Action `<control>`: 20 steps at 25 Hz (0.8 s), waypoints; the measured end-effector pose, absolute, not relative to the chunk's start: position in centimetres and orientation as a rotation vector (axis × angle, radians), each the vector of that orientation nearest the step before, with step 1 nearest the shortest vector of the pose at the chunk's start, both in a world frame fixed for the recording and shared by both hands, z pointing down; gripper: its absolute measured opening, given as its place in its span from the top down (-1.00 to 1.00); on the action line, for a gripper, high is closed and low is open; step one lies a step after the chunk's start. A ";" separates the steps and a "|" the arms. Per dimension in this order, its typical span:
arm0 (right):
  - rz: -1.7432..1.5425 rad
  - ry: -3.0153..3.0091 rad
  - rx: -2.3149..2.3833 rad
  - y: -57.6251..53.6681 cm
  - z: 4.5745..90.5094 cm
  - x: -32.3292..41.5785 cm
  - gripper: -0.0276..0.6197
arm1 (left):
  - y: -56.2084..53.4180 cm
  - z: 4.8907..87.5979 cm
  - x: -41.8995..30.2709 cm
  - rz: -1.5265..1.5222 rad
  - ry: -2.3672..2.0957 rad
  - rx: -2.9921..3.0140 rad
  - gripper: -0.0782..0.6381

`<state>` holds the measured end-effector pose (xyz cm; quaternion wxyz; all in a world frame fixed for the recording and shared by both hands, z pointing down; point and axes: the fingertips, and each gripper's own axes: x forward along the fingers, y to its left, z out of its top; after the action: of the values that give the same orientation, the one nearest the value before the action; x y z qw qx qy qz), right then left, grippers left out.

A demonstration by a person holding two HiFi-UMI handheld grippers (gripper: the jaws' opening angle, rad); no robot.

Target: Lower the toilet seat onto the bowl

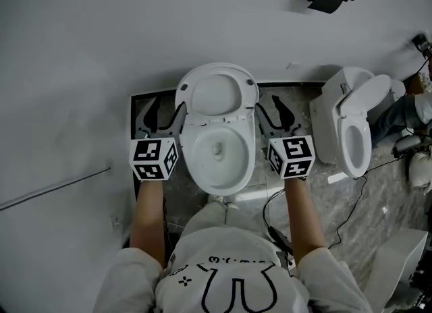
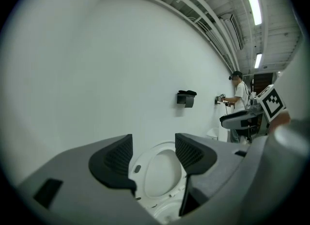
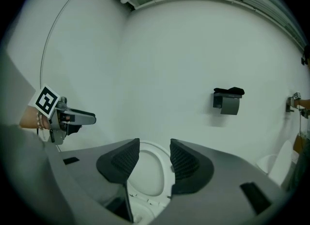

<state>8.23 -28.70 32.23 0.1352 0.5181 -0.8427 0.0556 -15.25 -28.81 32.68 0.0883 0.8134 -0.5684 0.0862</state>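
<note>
**A:** Any writing to read?

**B:** From the left: the left gripper [image 1: 166, 112] carries only black-and-white square markers, no words. The shirt [image 1: 229, 274] has a line drawing and print too small to read. The right gripper [image 1: 270, 110] has markers again.

**A:** The jaws?

**B:** Both pairs stand apart with nothing between the pads. The left is beside the bowl's [image 1: 219, 153] left rim and the right beside its right rim.

**A:** Room to move?

**B:** A white surface [image 1: 61, 136] comes close on the left. On the right a cable [image 1: 270, 214] lies on the floor, and a second toilet [image 1: 354, 126] stands near.

**A:** And the toilet seat?

**B:** The toilet seat [image 1: 216, 92] is raised and leans back against the wall [image 1: 202, 8]. Its long axis is upright, hinge end low at the bowl's back. The bowl's long axis runs from the wall towards the person.
</note>
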 end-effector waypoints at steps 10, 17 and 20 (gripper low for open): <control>0.134 -2.409 1.392 -34.7 35.5 8.6 0.26 | -34.0 36.2 -15.4 0.295 -1.729 2.334 0.01; 0.125 -2.407 1.294 -38.3 37.7 7.9 0.26 | -37.0 38.2 -15.0 0.344 -1.736 2.304 0.02; 0.127 -2.401 1.251 -39.3 39.0 7.5 0.28 | -37.7 39.5 -14.6 0.389 -1.722 2.297 0.03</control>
<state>7.53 -39.30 39.00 0.2140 0.4509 -0.8653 0.0456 -14.56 -37.71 39.51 0.1220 0.7869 -0.5901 0.1333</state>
